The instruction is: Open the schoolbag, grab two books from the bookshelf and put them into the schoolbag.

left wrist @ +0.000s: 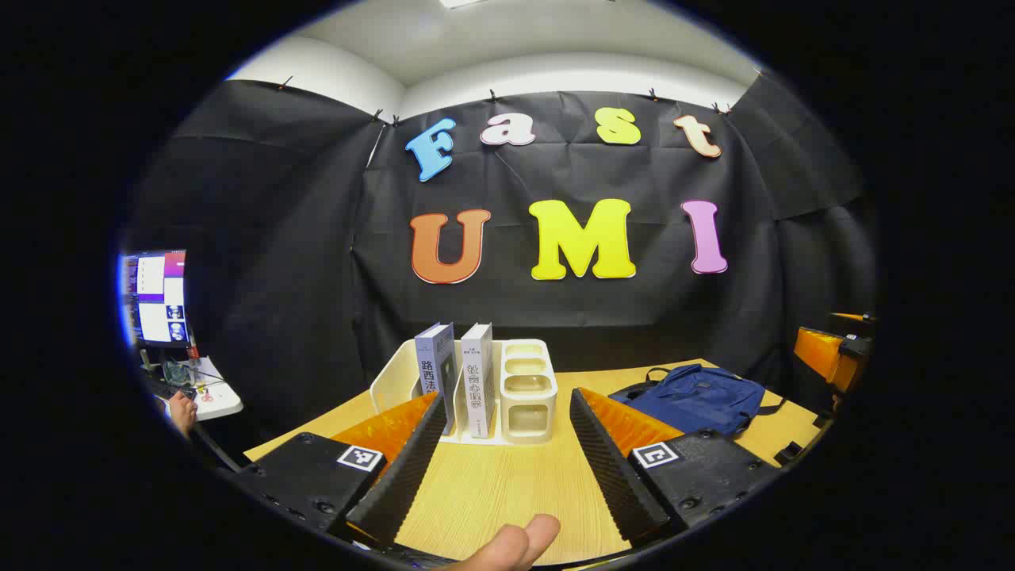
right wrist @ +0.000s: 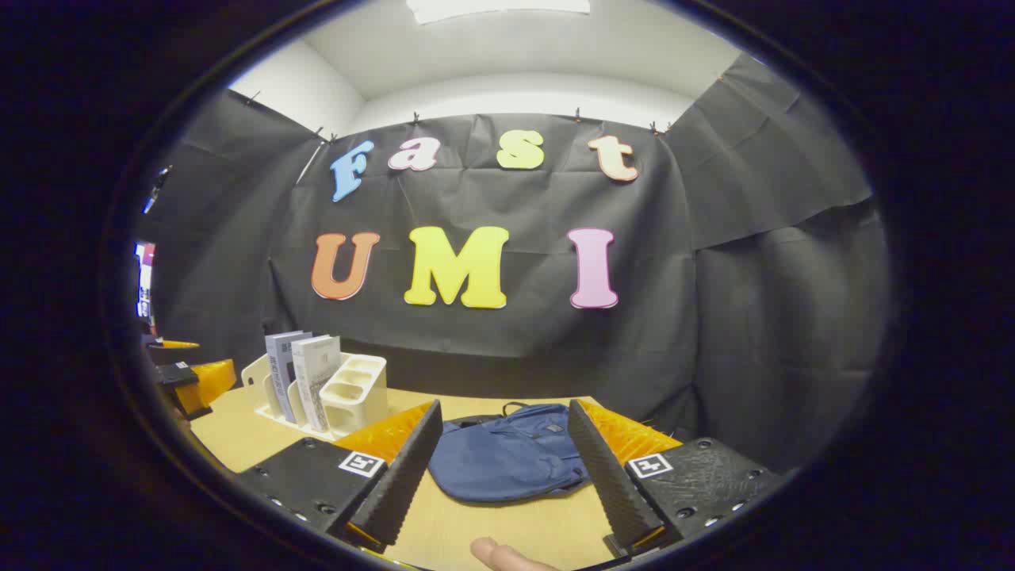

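Two books (left wrist: pixel 457 377) stand upright in a cream bookshelf (left wrist: pixel 523 388) at the back of the wooden table (left wrist: pixel 507 492). My left gripper (left wrist: pixel 503 452) is open in front of them, with nothing between its fingers. A blue schoolbag (left wrist: pixel 698 396) lies flat and zipped to the right. In the right gripper view the schoolbag (right wrist: pixel 507 456) lies just beyond my open right gripper (right wrist: pixel 503 456), and the books (right wrist: pixel 305 377) stand in the bookshelf (right wrist: pixel 353 388) to the left. The left gripper (right wrist: pixel 190 377) shows at the far left edge there, and the right gripper (left wrist: pixel 833 353) at the right edge of the left gripper view.
A fingertip (left wrist: pixel 515 543) shows at the bottom of the left gripper view, another fingertip (right wrist: pixel 499 553) in the right gripper view. A monitor (left wrist: pixel 158 297) and a small white table (left wrist: pixel 214 392) stand off to the left. Black cloth walls close in behind the table.
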The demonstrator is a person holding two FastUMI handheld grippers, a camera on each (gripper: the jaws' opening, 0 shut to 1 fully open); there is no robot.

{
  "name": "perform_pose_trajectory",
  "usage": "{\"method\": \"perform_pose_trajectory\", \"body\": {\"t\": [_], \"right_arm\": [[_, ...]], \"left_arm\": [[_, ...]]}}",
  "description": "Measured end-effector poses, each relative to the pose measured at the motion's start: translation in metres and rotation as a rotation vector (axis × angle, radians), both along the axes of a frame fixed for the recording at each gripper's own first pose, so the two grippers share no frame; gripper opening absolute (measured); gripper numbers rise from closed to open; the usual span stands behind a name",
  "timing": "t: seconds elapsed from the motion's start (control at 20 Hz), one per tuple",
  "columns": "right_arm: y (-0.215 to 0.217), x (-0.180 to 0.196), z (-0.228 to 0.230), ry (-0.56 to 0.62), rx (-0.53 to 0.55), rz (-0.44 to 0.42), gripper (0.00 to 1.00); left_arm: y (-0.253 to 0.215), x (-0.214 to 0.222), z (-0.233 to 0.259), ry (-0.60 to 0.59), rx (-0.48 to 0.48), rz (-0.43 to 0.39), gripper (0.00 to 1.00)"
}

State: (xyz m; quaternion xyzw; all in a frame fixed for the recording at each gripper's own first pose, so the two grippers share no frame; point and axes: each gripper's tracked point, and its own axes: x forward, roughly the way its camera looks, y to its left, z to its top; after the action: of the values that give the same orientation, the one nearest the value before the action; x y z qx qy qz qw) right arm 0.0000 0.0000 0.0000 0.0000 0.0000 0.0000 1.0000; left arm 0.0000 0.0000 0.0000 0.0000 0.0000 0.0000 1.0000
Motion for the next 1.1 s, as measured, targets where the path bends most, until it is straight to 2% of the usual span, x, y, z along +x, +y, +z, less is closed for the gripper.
{"method": "perform_pose_trajectory", "body": {"t": [0.1,0.15,0.25,0.35,0.4,0.5,0.65,0.75,1.1], "right_arm": [[0.001,-0.002,0.000,0.002,-0.006,-0.006,0.97],[0.002,-0.001,0.000,0.004,-0.006,-0.002,0.93],[0.001,-0.002,0.000,0.006,-0.018,-0.004,0.93],[0.000,-0.002,-0.001,0.006,-0.035,-0.008,0.97],[0.001,0.000,-0.002,0.012,-0.037,-0.006,0.95],[0.003,0.001,-0.004,0.023,-0.041,-0.002,0.93],[-0.001,0.002,-0.004,0.026,-0.045,-0.016,0.97],[-0.001,0.004,-0.007,0.035,-0.051,-0.021,0.95],[0.008,0.018,-0.028,0.086,-0.097,-0.023,0.97]], "left_arm": [[0.009,-0.003,0.003,-0.008,0.023,0.013,0.98],[0.013,-0.004,0.004,-0.015,0.028,0.020,0.98],[0.014,-0.004,0.001,-0.009,0.035,0.013,0.98],[0.017,-0.005,0.003,-0.010,0.049,0.017,0.98],[0.018,-0.005,0.001,-0.007,0.051,0.014,0.98],[0.013,-0.004,-0.001,0.000,0.046,-0.007,0.98],[0.014,-0.002,-0.003,0.009,0.048,-0.013,0.98],[0.013,-0.001,-0.006,0.017,0.047,-0.018,0.98],[0.025,0.005,-0.011,0.027,0.047,0.008,0.98]]}}
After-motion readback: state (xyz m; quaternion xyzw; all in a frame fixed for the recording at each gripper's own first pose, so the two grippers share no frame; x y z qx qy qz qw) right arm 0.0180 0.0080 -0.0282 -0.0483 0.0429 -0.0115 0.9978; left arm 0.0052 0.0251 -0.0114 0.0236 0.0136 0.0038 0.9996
